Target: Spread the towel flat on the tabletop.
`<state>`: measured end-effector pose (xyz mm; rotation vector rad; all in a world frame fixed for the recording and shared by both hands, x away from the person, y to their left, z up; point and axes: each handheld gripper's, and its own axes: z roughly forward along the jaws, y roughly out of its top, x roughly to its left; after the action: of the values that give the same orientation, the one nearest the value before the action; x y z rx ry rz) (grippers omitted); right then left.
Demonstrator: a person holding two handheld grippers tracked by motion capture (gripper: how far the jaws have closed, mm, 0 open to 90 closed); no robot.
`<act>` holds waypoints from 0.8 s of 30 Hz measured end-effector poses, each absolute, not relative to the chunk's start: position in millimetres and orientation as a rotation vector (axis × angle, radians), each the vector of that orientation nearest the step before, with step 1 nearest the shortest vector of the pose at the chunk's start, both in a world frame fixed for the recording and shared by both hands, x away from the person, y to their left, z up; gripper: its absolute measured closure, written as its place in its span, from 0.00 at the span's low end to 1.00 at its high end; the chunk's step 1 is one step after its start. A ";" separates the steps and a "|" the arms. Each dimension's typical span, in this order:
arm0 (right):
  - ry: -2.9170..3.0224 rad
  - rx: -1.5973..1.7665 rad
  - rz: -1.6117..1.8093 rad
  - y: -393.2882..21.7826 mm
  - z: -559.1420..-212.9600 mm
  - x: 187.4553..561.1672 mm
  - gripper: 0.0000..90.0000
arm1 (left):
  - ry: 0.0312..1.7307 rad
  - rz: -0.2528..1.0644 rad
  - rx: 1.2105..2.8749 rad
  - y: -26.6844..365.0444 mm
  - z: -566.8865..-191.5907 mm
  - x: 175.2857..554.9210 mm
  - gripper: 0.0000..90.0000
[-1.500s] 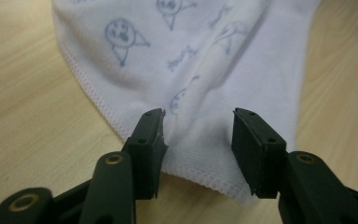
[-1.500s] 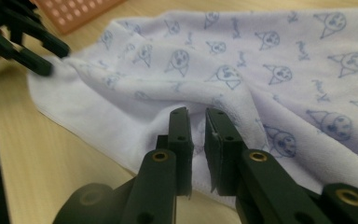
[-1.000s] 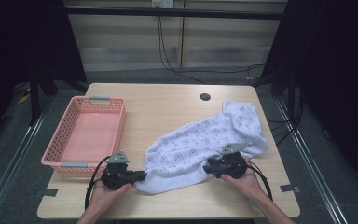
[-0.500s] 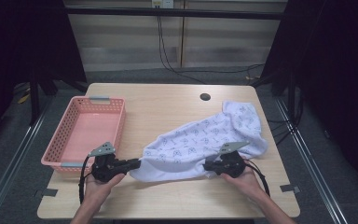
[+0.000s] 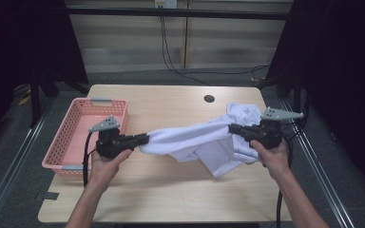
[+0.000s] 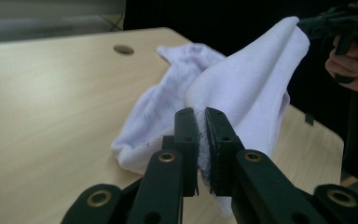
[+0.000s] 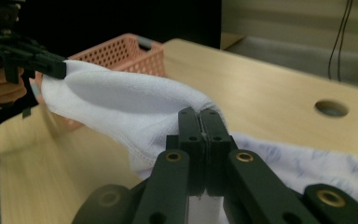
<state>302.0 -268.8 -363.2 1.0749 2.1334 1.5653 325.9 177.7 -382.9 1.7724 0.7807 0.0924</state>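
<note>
White terry towel (image 5: pixel 204 140) | I clamp left gripper (image 5: pixel 145 139) and right gripper (image 5: pixel 232 128) on opposite edges, stretching it above worktop's (image 5: pixel 171 185) near edge for folding

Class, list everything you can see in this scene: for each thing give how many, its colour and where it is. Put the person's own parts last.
Towel: one, white with a faint print, stretched between the two tongs above the table, its far end lying near the right edge.
Basket: one, pink plastic mesh with grey handles, at the table's left edge.
Table: one, light wood, centre of the room, with a round dark hole near its far edge.
Left tongs: one, black, shut on the towel's left end.
Right tongs: one, black, shut on the towel's right part.
Hands and forearms: two, coming in from the bottom, each holding one tongs.
</note>
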 end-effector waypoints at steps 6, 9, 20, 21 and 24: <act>2.025 1.064 1.575 -277.4 -322.6 322.1 1.00 | 0.750 0.146 1.747 163.6 -351.3 346.2 0.94; 1.990 1.066 1.553 -283.3 -300.2 336.0 1.00 | 0.741 0.164 1.727 156.9 -334.4 359.8 0.94; 1.802 1.055 1.574 -313.6 -218.0 351.1 1.00 | 0.671 0.222 1.665 134.0 -263.3 377.3 0.95; 1.811 1.052 1.585 -315.8 -216.8 348.3 1.00 | 0.655 0.247 1.685 131.5 -259.0 372.2 0.95; 1.877 1.060 1.519 -311.5 -234.6 340.4 1.00 | 0.639 0.281 1.759 126.0 -262.1 366.3 0.95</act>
<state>340.4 -311.5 -234.6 1.0603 1.8768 1.5191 366.3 126.0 -262.1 1.7586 0.6388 0.2813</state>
